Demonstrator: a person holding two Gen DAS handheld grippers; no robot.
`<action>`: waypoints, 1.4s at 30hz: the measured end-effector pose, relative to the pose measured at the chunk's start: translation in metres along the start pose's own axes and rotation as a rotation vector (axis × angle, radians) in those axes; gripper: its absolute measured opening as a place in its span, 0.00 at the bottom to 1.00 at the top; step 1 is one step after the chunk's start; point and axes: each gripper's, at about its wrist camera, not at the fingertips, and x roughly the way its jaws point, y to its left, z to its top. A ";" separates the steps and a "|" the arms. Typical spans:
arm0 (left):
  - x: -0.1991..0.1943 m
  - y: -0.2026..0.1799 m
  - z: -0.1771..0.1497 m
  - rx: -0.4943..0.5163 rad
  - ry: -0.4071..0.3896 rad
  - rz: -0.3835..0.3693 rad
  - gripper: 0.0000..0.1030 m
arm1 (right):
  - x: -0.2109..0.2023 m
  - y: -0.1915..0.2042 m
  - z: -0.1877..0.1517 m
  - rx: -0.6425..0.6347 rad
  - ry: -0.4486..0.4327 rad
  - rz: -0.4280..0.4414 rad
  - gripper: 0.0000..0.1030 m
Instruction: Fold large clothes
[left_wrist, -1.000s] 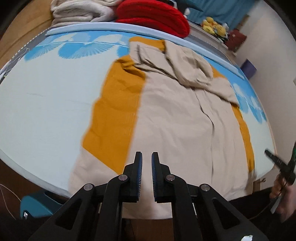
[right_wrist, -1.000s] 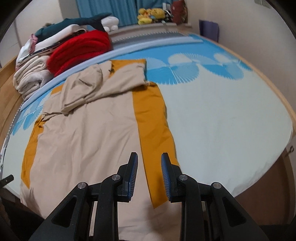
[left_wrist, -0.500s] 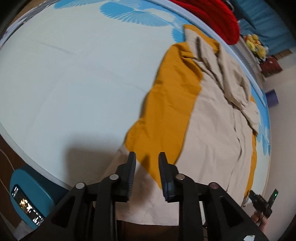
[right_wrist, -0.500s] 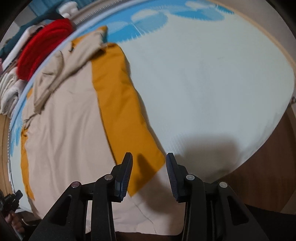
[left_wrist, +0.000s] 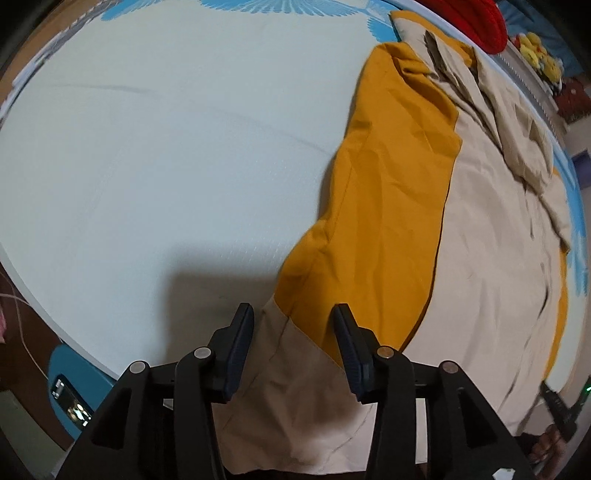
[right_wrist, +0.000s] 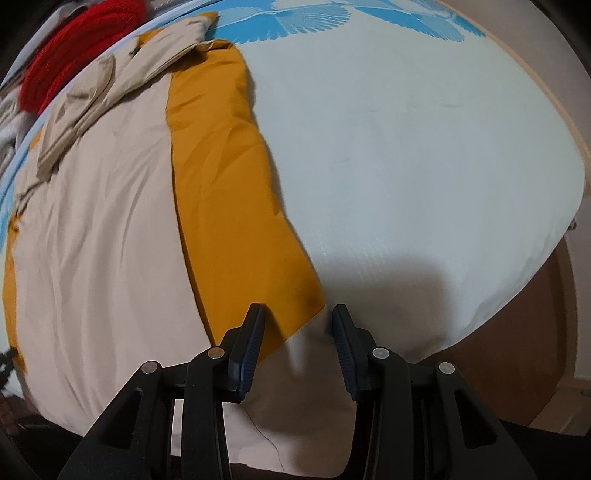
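Left wrist view alone shows a blue device (left_wrist: 70, 391) beside the bed (left_wrist: 166, 147). Left gripper (left_wrist: 293, 332), jaws just widened, and right gripper (right_wrist: 298, 332) straddle opposite hem corners of the beige-and-mustard garment (left_wrist: 480, 258), neither clamping it.

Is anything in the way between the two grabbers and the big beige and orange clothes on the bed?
Nothing visible is. The left gripper and right gripper hang open right over the garment's near corners, with only air between.
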 end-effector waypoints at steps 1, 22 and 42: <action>0.000 -0.001 -0.001 0.016 -0.005 0.010 0.40 | 0.000 0.003 -0.001 -0.013 -0.003 -0.005 0.32; -0.019 0.002 -0.034 0.098 0.008 0.027 0.25 | -0.016 -0.006 0.001 0.041 -0.053 -0.049 0.30; -0.013 -0.011 -0.035 0.175 0.005 0.095 0.16 | -0.007 0.018 0.000 -0.095 -0.033 -0.056 0.11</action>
